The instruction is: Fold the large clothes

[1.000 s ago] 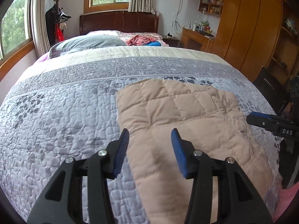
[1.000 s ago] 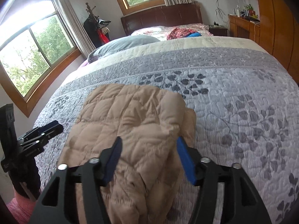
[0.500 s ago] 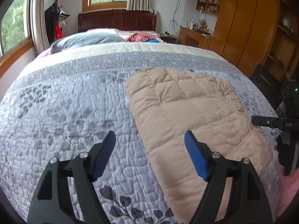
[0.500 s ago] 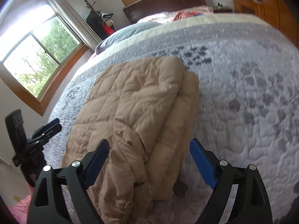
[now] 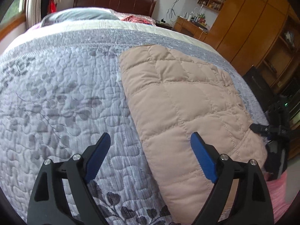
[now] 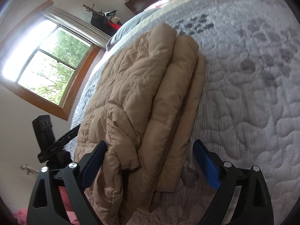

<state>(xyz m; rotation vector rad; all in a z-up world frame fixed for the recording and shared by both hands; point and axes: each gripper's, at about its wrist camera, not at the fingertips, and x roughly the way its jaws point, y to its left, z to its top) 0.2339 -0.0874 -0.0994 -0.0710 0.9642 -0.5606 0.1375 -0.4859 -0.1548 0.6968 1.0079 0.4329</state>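
A beige quilted down jacket [image 5: 187,101] lies folded on a grey-lilac quilted bedspread [image 5: 56,93] with a dark leaf print, near the foot edge of the bed. In the left wrist view it shows a smooth, flat upper panel stitched into squares, its long left edge running from the far side of the bed toward the camera. In the right wrist view the same jacket [image 6: 135,93] is seen from its other side, where about 3 stacked layers show as rounded folds along the right-hand edge.

The left gripper [image 5: 151,154] is spread wide and holds nothing. Its left blue pad sits over the bare bedspread and its right blue pad over the jacket, so the jacket's long edge passes between them. Whether the pads touch the fabric cannot be told.

The right gripper [image 6: 150,162] is also spread wide and empty. The near end of the folded stack lies between its fingers; the left pad is right beside the top layer's corner, and the right pad stands clear over the bedspread.

In the left wrist view the right gripper appears at the far right edge, at the jacket's right side. In the right wrist view the left gripper shows at the left, beyond the jacket.

Farther off are a grey pillow [image 5: 78,16], a dark wooden headboard [image 5: 114,0] and wooden wardrobes [image 5: 249,18].
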